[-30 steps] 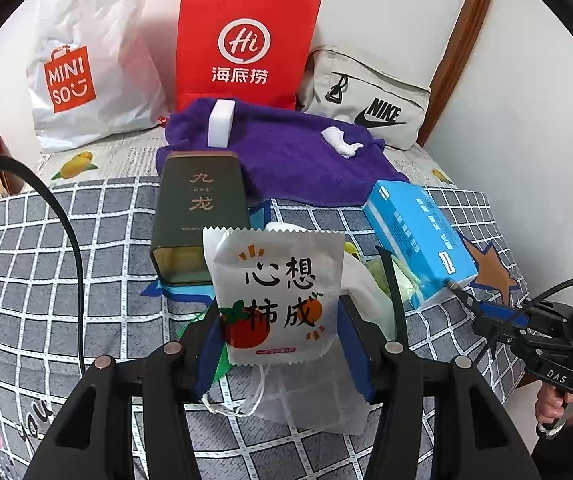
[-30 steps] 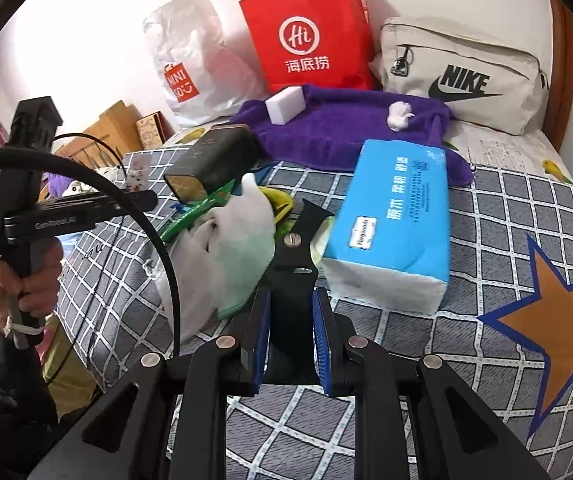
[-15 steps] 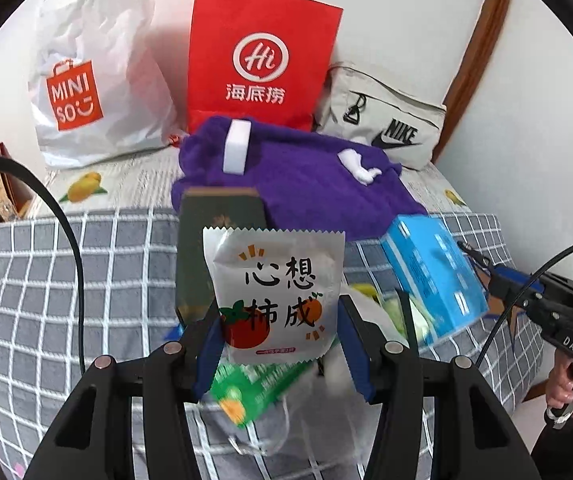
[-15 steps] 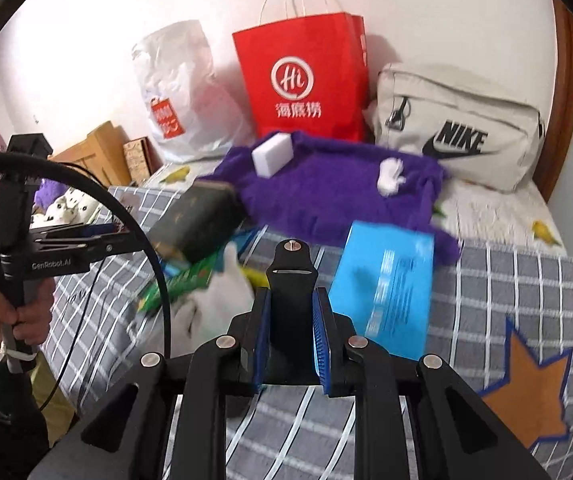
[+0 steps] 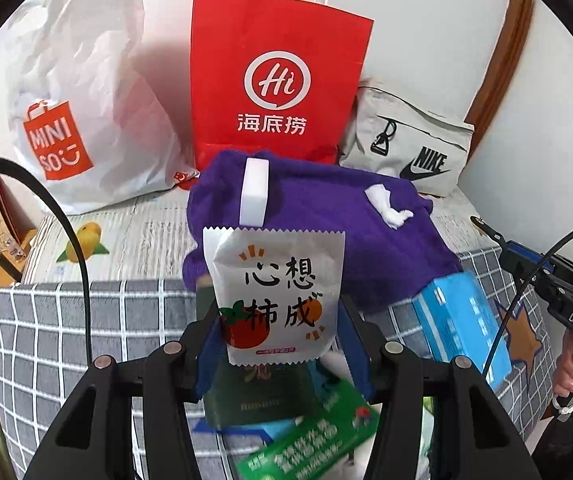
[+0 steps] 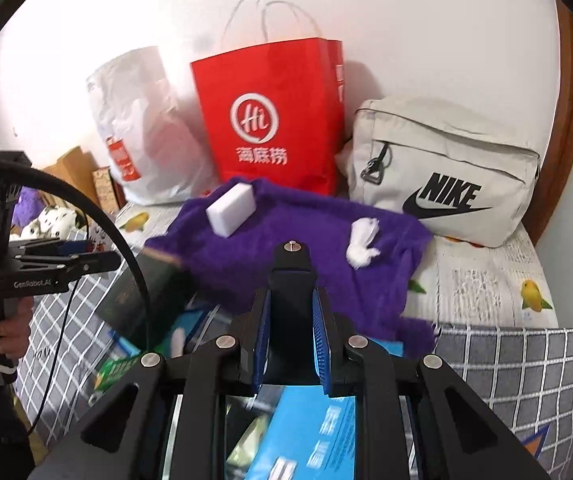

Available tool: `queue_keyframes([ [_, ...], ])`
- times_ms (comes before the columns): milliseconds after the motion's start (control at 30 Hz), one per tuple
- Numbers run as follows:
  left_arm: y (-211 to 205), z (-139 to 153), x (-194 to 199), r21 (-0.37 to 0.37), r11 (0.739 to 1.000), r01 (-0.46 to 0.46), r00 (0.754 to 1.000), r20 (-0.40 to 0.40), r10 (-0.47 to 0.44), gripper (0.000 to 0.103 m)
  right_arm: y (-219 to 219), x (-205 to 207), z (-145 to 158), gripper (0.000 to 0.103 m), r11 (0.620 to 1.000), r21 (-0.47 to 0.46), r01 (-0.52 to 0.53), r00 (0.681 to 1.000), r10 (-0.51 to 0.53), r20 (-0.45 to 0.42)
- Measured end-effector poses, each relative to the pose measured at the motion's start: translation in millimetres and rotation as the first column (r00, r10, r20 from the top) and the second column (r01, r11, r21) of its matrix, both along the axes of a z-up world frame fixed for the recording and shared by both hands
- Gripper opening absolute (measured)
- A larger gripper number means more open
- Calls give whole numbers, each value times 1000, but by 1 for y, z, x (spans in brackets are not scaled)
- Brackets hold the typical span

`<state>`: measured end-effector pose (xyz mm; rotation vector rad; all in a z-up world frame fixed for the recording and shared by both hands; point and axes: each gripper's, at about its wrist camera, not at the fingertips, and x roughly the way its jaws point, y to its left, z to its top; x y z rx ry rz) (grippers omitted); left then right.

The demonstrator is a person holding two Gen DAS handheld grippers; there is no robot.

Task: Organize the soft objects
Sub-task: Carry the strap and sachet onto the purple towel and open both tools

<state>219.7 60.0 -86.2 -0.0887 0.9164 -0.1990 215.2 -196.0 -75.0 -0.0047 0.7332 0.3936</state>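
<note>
Snack pouch held by left gripper, not yet placed; black clip clamped in right gripper.
Sponge, tissue wad already on purple towel mid-frame; blue tissue pack, boxes lower frame left unsorted.

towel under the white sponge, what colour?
Purple towel; the right wrist view shows it best, with the white sponge on it.

- A black clip-like piece is clamped between the blue pads of the right gripper.
- A white rectangular sponge block and a crumpled white tissue wad are seen on a purple fleece towel.
- A red paper bag, a white plastic bag and a beige Nike pouch are lined against the wall.
- The left gripper is seen side-on, gripped by a hand.
</note>
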Motion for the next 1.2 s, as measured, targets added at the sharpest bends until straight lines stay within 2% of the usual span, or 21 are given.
queue_keyframes([
  [300,0,-10,45,-37,999,1,999,-40,-3,51,-22,44,-15,21,998,31,52,997,-50,-50],
  [467,0,-24,72,-48,999,-14,996,-90,9,51,-27,66,-25,21,998,30,58,995,-55,-85],
  [800,3,-56,118,-30,999,-45,979,-198,38,51,-22,112,-59,21,999,-33,39,983,-45,-178],
  [1200,-1,-76,137,-2,1000,-31,969,-244,29,51,-12,140,-90,21,994,-112,8,969,-36,-246],
])
